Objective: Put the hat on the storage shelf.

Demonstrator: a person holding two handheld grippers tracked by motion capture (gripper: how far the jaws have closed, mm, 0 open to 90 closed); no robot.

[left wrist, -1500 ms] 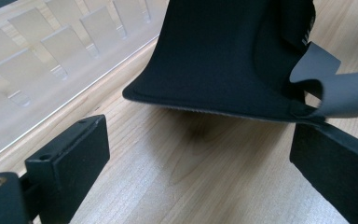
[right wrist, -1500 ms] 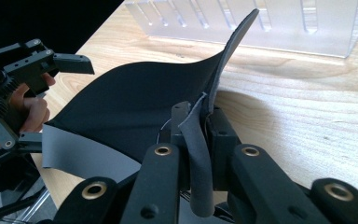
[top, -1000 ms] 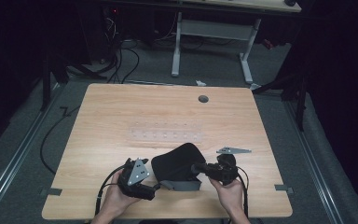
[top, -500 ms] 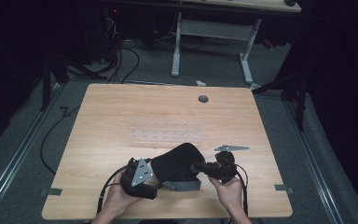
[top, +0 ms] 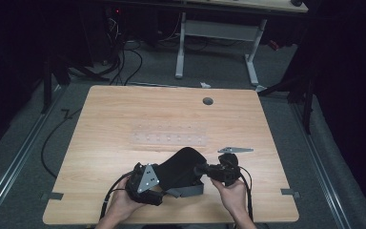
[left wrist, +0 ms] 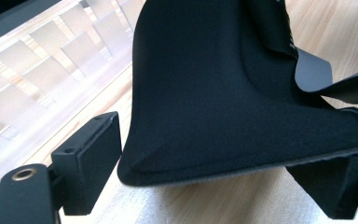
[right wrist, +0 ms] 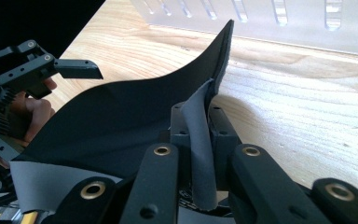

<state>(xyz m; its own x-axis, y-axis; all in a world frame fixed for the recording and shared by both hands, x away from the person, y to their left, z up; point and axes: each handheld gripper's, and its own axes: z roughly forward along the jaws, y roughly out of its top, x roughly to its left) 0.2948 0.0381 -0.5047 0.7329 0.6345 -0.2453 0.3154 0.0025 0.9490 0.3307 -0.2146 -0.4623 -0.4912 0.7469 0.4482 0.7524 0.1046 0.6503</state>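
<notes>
The wooden table [top: 124,119] has most of its top free: the far half holds nothing but a small round grommet [top: 208,101] near the back edge, and a clear plastic rack [top: 169,138] lies flat across the middle, well apart from every edge. All the work sits close to the near edge, where both hands come in from the bottom of the high view. A black fabric piece [top: 181,167] arches up off the wood there, between the two grippers and just nearer than the rack; grey straps hang from its underside toward the near edge. A grey three-cornered plate [top: 236,150] lies flat on the table just beyond the right gripper. The right gripper [top: 205,171] is clenched on the fabric piece: in the right gripper view its jaws pinch a grey fold of the material tight between them [right wrist: 200,140]. The left gripper [left wrist: 233,179] stands wide, its jaws having eased inward a little, with the curved rim of the fabric [left wrist: 223,93] lying between them; the left pad [left wrist: 93,158] seems to sit just beside the rim without pressing it, though the far pad is partly hidden beneath the cloth, so contact there is hard to judge.
</notes>
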